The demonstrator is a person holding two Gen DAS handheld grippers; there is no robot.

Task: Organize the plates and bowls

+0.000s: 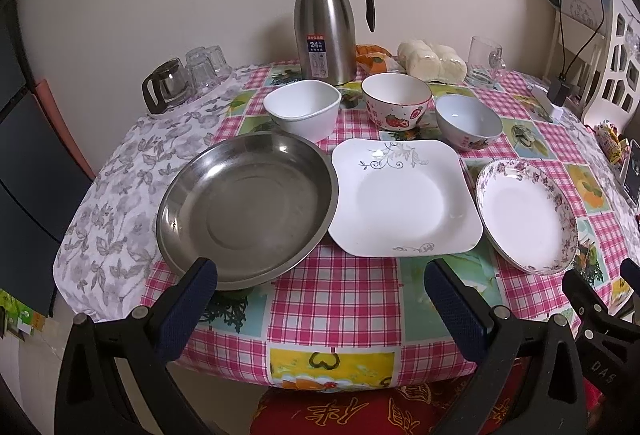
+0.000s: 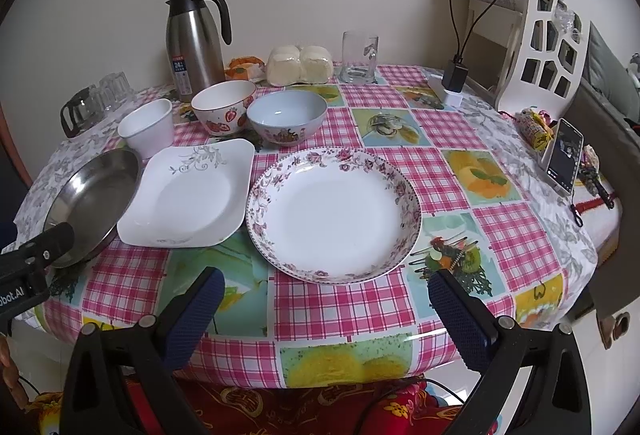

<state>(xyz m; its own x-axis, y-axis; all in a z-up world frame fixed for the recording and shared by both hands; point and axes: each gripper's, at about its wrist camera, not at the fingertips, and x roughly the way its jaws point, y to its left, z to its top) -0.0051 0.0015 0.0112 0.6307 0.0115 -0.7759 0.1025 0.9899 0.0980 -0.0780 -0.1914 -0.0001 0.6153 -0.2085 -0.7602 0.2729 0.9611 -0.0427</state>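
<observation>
A round table under a pink checked cloth stands against a plain cream wall. Near its front edge lie a steel pan, a square plate and a flowered plate in a row; behind them stand a white bowl, a strawberry bowl and a blue bowl, with a steel jug at the back. The left gripper and right gripper hang spread wide and empty over the near edge. Only the right wrist view shows a phone propped at the table's right side clearly.
</observation>
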